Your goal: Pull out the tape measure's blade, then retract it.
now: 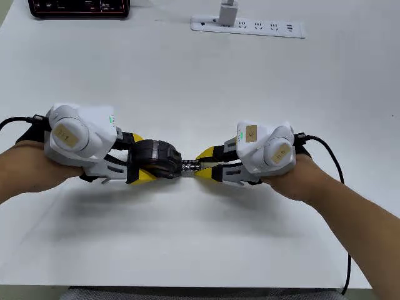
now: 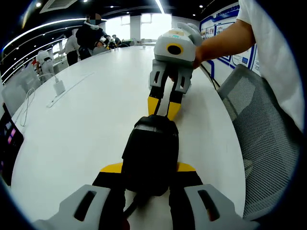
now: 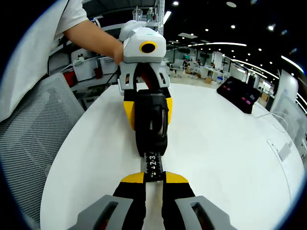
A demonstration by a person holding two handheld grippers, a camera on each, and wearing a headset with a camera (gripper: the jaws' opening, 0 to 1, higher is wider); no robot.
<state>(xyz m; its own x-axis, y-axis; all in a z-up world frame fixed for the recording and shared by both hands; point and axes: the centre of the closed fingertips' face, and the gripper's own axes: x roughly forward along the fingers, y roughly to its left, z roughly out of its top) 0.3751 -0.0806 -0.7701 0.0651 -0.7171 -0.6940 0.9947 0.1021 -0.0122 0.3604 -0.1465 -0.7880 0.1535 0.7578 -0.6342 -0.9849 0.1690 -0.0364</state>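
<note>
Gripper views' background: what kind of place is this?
Probably an open-plan lab or office: long white workbench, power strip on it, mesh chair beside it, more desks under ceiling lights behind.
</note>
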